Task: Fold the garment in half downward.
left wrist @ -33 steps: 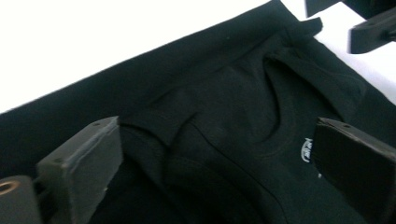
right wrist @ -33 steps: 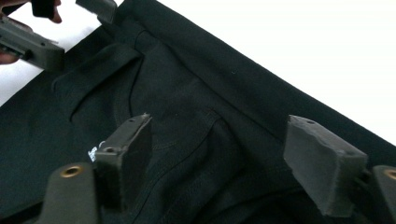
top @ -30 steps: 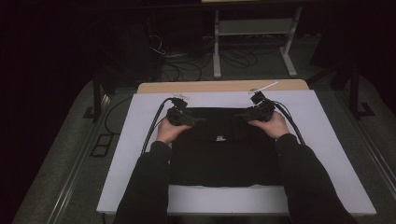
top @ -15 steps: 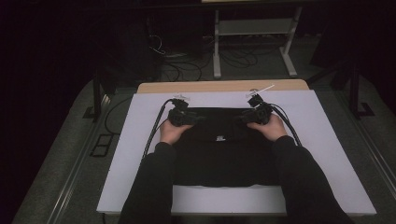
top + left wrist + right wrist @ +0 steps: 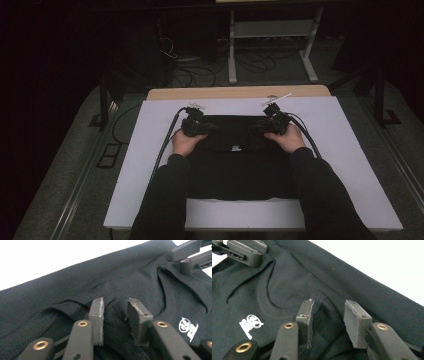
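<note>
Your left gripper (image 5: 115, 312) sits on the far left part of the black garment (image 5: 235, 155). Its jaws have just been closing. In the left gripper view a raised fold of ribbed hem fabric stands between the two pads; the left pad (image 5: 98, 315) lies against the fold, and the right pad (image 5: 136, 317) looks to be touching it too. Reading: gripping the fold, jaws part-way closed around it.

Your right gripper (image 5: 333, 320) sits on the far right part of the same garment. Its jaws have also just been closing. A hump of dark fabric rises between the pads; the left pad (image 5: 305, 320) meets the cloth, while the right pad (image 5: 355, 322) shows a sliver of gap at its top edge. Whether it has clamped yet cannot be told.

The garment lies flat in the middle of the white table (image 5: 350, 145), a small white logo (image 5: 234, 148) near its centre. In the high view, both grippers are at its far edge, left (image 5: 195, 126) and right (image 5: 272, 124), with your hands behind them.

Hard to make out: the high view is dim, and the black jaws merge with the black cloth. Your sleeves cover the garment's side edges. In both gripper views, the lower fabric is cut off by the frame and hidden behind the jaw arms.
</note>
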A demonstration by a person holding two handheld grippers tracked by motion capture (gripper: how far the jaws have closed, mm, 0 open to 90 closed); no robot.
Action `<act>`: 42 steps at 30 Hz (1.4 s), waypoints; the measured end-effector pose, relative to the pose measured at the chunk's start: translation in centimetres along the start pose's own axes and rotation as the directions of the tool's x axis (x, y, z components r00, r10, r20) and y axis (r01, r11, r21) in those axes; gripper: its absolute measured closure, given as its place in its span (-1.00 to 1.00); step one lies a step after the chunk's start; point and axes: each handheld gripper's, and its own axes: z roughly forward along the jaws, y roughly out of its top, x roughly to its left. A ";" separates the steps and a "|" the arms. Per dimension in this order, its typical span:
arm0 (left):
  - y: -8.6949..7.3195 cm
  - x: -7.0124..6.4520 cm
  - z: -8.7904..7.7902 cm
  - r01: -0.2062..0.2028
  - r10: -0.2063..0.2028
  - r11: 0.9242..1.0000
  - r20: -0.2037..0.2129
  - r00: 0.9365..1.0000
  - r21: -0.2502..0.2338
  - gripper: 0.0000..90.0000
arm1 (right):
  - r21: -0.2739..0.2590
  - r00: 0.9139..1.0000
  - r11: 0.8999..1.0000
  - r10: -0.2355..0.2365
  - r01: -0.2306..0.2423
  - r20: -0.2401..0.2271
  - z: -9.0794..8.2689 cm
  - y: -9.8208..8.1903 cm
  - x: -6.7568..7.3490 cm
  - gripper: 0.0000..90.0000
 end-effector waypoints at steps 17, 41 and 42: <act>0.1 -0.7 -0.9 0.022 -0.022 1.000 0.021 1.000 -0.021 0.82 | -0.005 0.998 0.999 -0.037 0.038 0.055 -0.3 -0.5 0.7 0.86; 2.0 -2.5 -5.1 -0.004 0.008 0.997 0.056 0.998 -0.077 0.96 | -0.106 0.998 0.992 -0.058 0.061 0.028 -5.8 0.3 1.5 0.88; 2.0 -2.5 -5.3 -0.007 0.011 0.997 0.058 0.998 -0.077 0.96 | -0.106 0.998 0.992 -0.061 0.064 0.029 -6.1 0.4 1.5 0.89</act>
